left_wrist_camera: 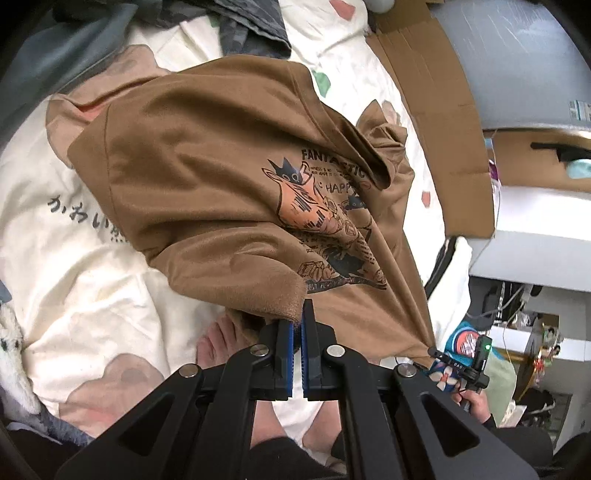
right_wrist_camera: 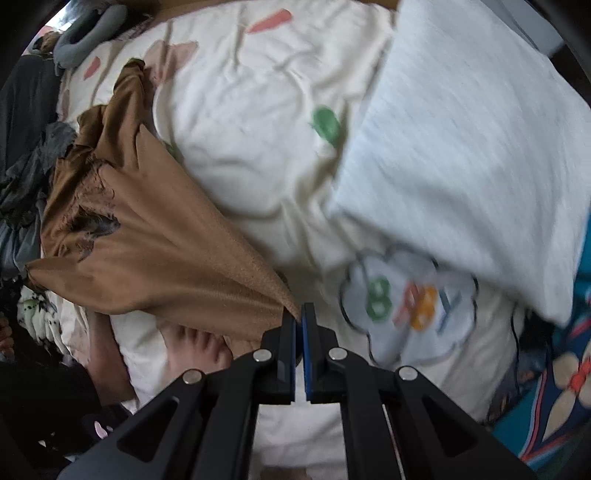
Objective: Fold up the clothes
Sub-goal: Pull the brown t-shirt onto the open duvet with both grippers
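Item under work: brown soft-knit T-shirt w/ cartoon cat print (left_wrist_camera: 229,177), held up above a cream quilt w/ pastel shapes (left_wrist_camera: 74,273). Hem stretched taut between both grippers; the shirt's long axis runs from the hem near the cameras away to the collar end, which droops onto the quilt at the far side. Print side faces the left wrist cam. One sleeve is bunched and folded over beside the print.

Left gripper (left_wrist_camera: 297,325): blue-padded jaws pressed together, pinching the hem edge of the shirt. Right gripper (right_wrist_camera: 299,325): jaws pressed together on the opposite hem corner; in the left wrist view its tip (left_wrist_camera: 434,350) shows at the taut corner, w/ a green LED lit on its body.

Surroundings: bare feet (left_wrist_camera: 221,343) on the quilt directly under the hem. Dark grey clothes heap (left_wrist_camera: 251,29) at the far end of the bed. Pale grey-white pillow (right_wrist_camera: 461,147) to the right of the shirt, blurred. Brown cardboard sheets (left_wrist_camera: 436,110) along the bed edge. Blue floral-pattern fabric (right_wrist_camera: 569,369) at the right margin.

Legible text: shirt reads "FANTASTIC" and "HAPPY" (partly hidden by a fold); smaller lines unreadable. Quilt bears black Japanese script (left_wrist_camera: 85,218), part covered by the shirt. Cloud-shaped patch (right_wrist_camera: 406,299) reads approx. "BABY", blurred.
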The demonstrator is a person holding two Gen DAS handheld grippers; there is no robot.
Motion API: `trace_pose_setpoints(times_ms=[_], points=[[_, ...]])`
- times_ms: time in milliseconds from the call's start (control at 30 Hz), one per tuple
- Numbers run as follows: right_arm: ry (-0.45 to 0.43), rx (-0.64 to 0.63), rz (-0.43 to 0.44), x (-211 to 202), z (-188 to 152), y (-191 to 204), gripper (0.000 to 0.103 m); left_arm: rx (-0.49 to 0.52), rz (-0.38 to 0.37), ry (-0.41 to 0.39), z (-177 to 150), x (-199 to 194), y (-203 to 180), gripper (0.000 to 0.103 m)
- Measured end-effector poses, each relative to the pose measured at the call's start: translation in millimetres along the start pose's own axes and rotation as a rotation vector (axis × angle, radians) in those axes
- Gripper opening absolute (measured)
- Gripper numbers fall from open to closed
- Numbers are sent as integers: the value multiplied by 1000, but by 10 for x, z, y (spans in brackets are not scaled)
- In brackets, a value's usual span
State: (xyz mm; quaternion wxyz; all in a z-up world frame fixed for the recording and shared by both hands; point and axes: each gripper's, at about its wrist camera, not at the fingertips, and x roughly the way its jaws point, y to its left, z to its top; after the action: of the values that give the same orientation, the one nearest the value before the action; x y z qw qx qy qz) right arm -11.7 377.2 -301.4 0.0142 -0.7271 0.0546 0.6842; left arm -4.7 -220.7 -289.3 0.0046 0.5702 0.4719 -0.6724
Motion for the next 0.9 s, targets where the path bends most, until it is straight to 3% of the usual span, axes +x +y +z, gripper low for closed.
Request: trace_pose_setpoints(times_ms=[400,600,667,733,800,900], points=[[144,85,-54,91,-818,-322,2,68,51,184,-259,-62,-51,3],[209,137,-73,258,-1116,-455,2,121,69,227,-275,-118,-181,7],[226,137,-78,307,-1196,-472,2,134,73,231,-271,-162,-206,18],[244,133,-80,359,-1273,-469,2,144,87,223,-262,-213,-225,50],[262,142,-78,406,-1347,-488,2,150,88,210,-253,-270,-244,58],[277,161,-71,479,-1460,-496,2,151,86,212,-229,-318,-254,58]])
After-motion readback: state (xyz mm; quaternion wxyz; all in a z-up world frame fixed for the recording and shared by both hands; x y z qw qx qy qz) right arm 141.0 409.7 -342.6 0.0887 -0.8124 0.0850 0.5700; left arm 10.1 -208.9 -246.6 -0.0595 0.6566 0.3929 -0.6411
